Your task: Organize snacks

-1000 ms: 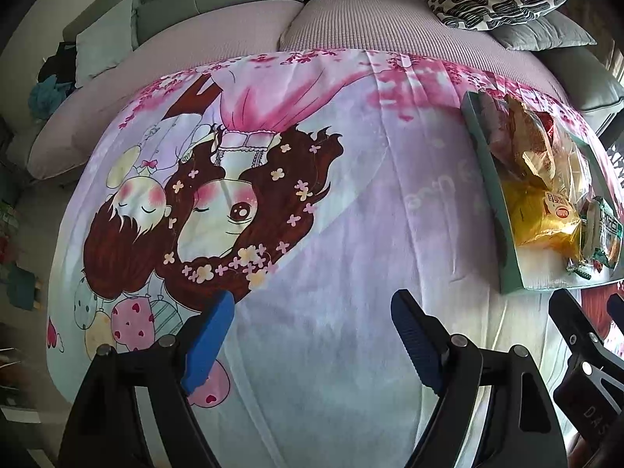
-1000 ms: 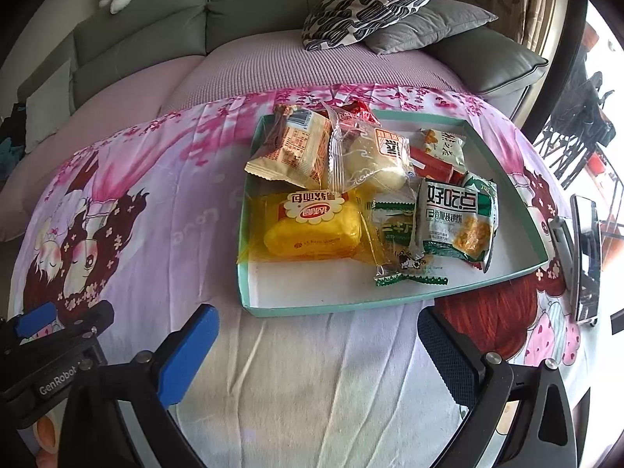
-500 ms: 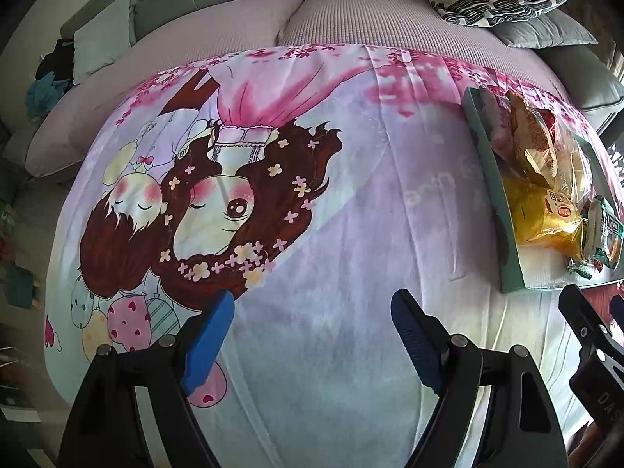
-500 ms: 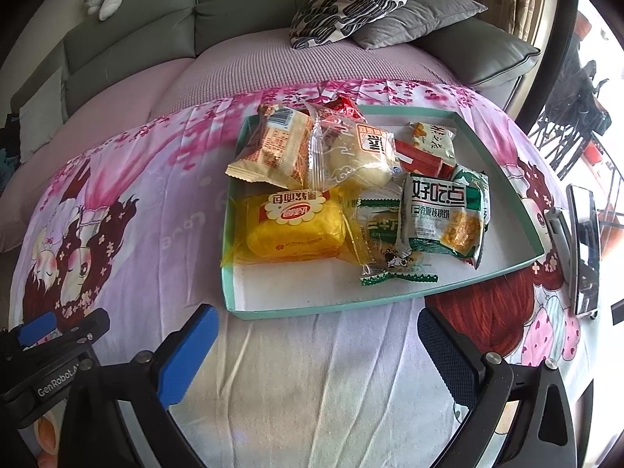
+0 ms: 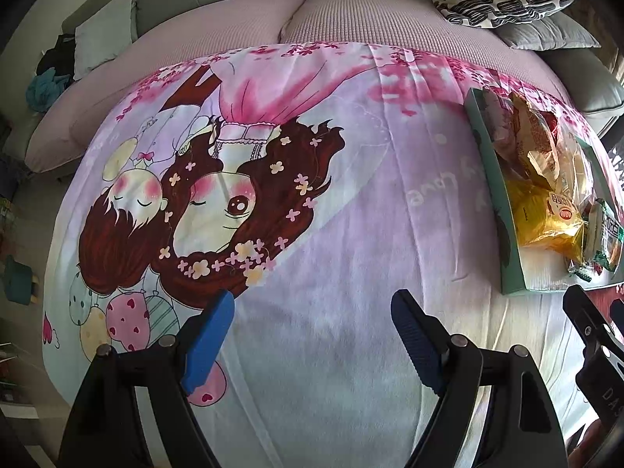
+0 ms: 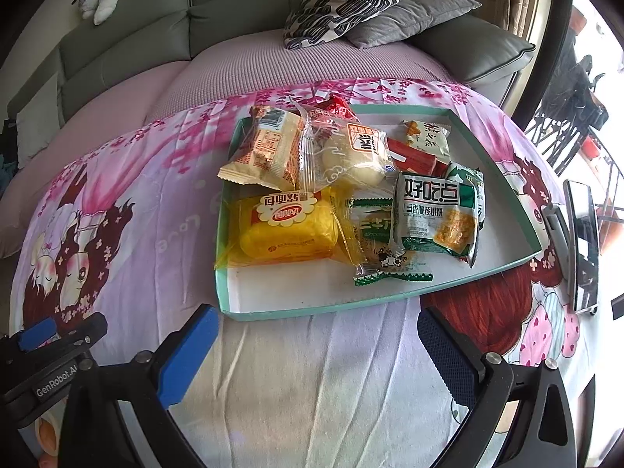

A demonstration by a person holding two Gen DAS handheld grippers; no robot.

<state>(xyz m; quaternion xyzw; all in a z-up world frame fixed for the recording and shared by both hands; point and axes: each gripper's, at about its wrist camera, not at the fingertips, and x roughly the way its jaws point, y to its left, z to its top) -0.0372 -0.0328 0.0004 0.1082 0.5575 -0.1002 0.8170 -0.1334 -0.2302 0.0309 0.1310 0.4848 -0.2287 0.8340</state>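
Note:
A teal-rimmed tray (image 6: 304, 311) holds several snack packets on the pink cartoon cloth: a yellow bread packet (image 6: 286, 230), a green-and-white biscuit packet (image 6: 436, 216), a clear bun packet (image 6: 351, 156) and an orange-printed packet (image 6: 267, 148). My right gripper (image 6: 316, 331) hangs open just in front of the tray's near rim, nothing between its blue pads. My left gripper (image 5: 312, 312) is open over bare cloth, well left of the tray (image 5: 493, 191). The right gripper's black finger (image 5: 585, 319) shows at the left wrist view's right edge.
A phone (image 6: 583, 234) on a stand sits right of the tray near the cloth's edge. A grey sofa with a patterned cushion (image 6: 351, 0) runs along the far side. The cartoon cloth (image 5: 331, 234) spreads wide to the tray's left.
The tray has slid slightly up and left in the right wrist view, so my right gripper has shifted a little. The left view is almost unchanged.

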